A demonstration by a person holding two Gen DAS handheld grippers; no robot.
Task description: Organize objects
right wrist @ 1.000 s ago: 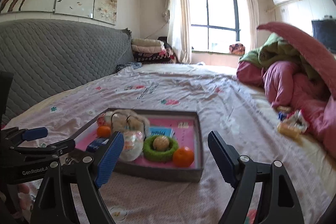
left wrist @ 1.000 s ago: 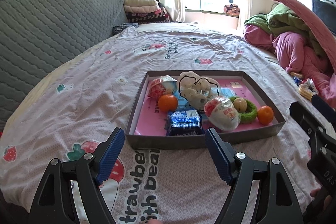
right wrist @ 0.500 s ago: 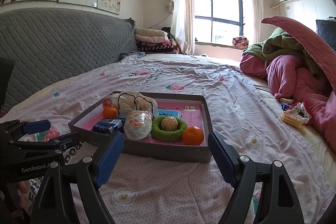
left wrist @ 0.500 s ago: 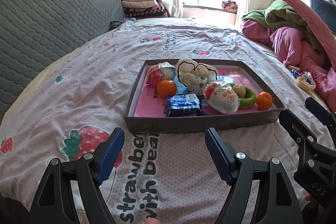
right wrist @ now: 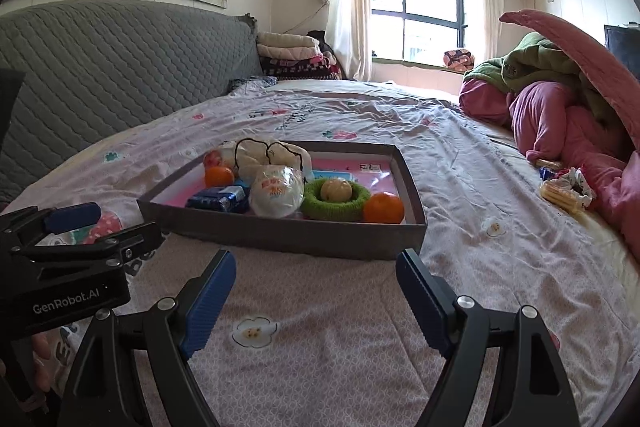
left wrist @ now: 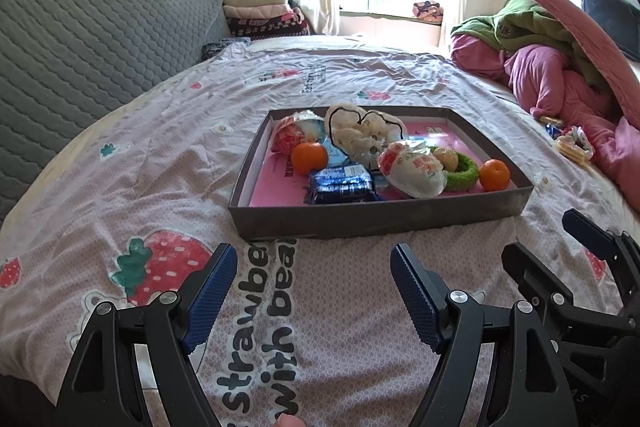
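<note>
- The left hand-held gripper (left wrist: 312,279) hangs over the bedsheet (left wrist: 160,163) short of the tray (left wrist: 380,217), jaws spread wide and holding nothing. Going in low, it could catch the tray's near wall and shove the whole thing across the soft bed.
- At the tray's left end, the left orange (left wrist: 309,157) sits touching a red-and-white snack bag (left wrist: 289,135). It is round and would likely roll off if nudged instead of gripped squarely.
- The blue snack packet (left wrist: 342,183) lies against the near wall, so a finger has little room to get behind it (a slip seems likely on that glossy wrap).
- The white pouch with black cord (left wrist: 362,133) and the clear-wrapped bun (left wrist: 412,173) crowd the middle; the cord might snag on a finger, and a hard squeeze would probably crush the bun.
- The green ring (right wrist: 335,202) cradles a pale round fruit (right wrist: 337,189), and lifting the ring could tip it out.
- The right orange (right wrist: 383,207) sits in the tray's near right corner, awkward to straddle.
- The right hand-held gripper (right wrist: 316,285) is also spread and empty; the two tools are near enough to collide.
- Loose wrapped snacks (right wrist: 566,189) lie on the sheet by the pink quilt (right wrist: 560,131), well apart from the tray and easily forgotten.
</note>
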